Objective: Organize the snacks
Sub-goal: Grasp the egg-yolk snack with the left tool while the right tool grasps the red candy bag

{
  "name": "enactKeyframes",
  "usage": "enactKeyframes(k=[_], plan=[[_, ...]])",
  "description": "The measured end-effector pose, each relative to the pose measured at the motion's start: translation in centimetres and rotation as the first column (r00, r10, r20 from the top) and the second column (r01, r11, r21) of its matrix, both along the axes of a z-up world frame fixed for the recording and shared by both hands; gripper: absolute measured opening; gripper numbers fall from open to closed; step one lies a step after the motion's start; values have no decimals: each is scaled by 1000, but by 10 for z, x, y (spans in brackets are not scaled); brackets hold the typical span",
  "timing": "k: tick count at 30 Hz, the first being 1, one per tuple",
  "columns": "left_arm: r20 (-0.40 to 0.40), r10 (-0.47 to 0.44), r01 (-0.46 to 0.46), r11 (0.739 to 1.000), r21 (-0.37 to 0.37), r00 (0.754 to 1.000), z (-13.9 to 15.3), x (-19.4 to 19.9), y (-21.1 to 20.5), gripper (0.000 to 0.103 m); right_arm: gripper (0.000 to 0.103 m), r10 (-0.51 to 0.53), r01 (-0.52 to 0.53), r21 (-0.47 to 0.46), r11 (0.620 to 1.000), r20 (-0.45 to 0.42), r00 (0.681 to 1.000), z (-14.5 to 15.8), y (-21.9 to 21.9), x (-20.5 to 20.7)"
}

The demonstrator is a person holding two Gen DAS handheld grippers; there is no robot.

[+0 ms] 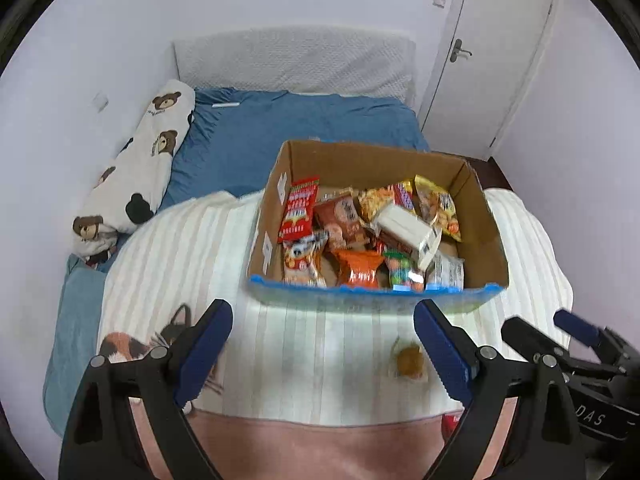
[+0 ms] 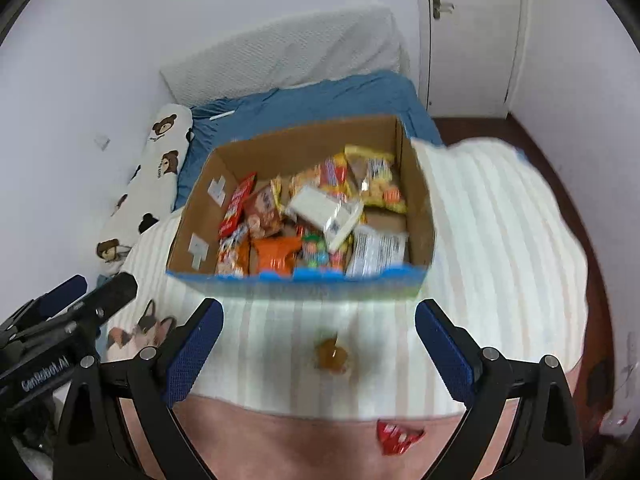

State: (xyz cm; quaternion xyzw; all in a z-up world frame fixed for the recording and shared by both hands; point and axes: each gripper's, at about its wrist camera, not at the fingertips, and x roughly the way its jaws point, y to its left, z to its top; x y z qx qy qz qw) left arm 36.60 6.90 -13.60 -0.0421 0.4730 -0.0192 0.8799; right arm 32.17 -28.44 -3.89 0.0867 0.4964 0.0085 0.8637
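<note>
A cardboard box with a blue front rim sits on a striped white blanket and holds several snack packets: a red one, an orange one, a white one, yellow ones. A small amber wrapped snack lies loose on the blanket in front of the box. A red wrapper lies on the pink cover nearer me. My left gripper is open and empty, short of the box. My right gripper is open too, with the amber snack below and between its fingers, untouched.
The blanket covers a bed with a blue sheet, a bear-print bolster on the left and a white headboard cushion. A white door stands at the right. Dark floor shows beyond the bed's right edge.
</note>
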Motion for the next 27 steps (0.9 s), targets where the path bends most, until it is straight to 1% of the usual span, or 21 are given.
enactKeyframes(k=[2, 4, 7, 11, 14, 17, 19, 20, 21, 22, 23, 25, 27], plan=[[-21, 2, -2, 1000, -5, 1000, -10, -7, -2, 93, 99, -21, 23, 34, 999, -38, 999, -17, -9, -12], [-50, -7, 7, 1000, 1, 999, -25, -12, -7, 93, 99, -51, 57, 69, 996, -89, 995, -40, -21, -23], [-115, -28, 29, 1000, 11, 993, -52, -15, -19, 93, 99, -107, 129, 113, 985, -179, 978, -80, -41, -38], [-195, -58, 66, 997, 35, 979, -89, -14, -40, 93, 99, -183, 235, 160, 959, -283, 942, -131, -66, -56], [-241, -76, 88, 995, 39, 967, -110, -11, -54, 93, 97, -238, 316, 178, 932, -357, 903, -167, -83, -68], [-280, -92, 109, 993, 45, 956, -126, -5, -65, 93, 94, -268, 366, 186, 912, -407, 873, -192, -90, -75], [-301, -103, 123, 991, 48, 948, -136, -1, -73, 93, 86, -266, 379, 192, 905, -440, 858, -207, -90, -78], [-310, -110, 132, 990, 51, 944, -140, 0, -77, 93, 84, -260, 378, 194, 905, -452, 854, -213, -89, -79], [-316, -117, 141, 989, 55, 941, -143, 3, -81, 93, 79, -258, 376, 189, 907, -456, 852, -218, -87, -81], [-321, -121, 148, 987, 59, 939, -145, 5, -84, 93, 72, -261, 373, 179, 910, -451, 854, -220, -86, -83], [-328, -127, 156, 986, 64, 936, -149, 8, -89, 93, 68, -264, 365, 160, 917, -444, 857, -222, -85, -85], [-341, -138, 169, 984, 62, 930, -155, 14, -97, 93, 54, -269, 357, 141, 924, -425, 864, -223, -85, -89], [-356, -147, 182, 981, 67, 923, -163, 22, -107, 93, 51, -275, 362, 149, 920, -411, 869, -223, -88, -93]])
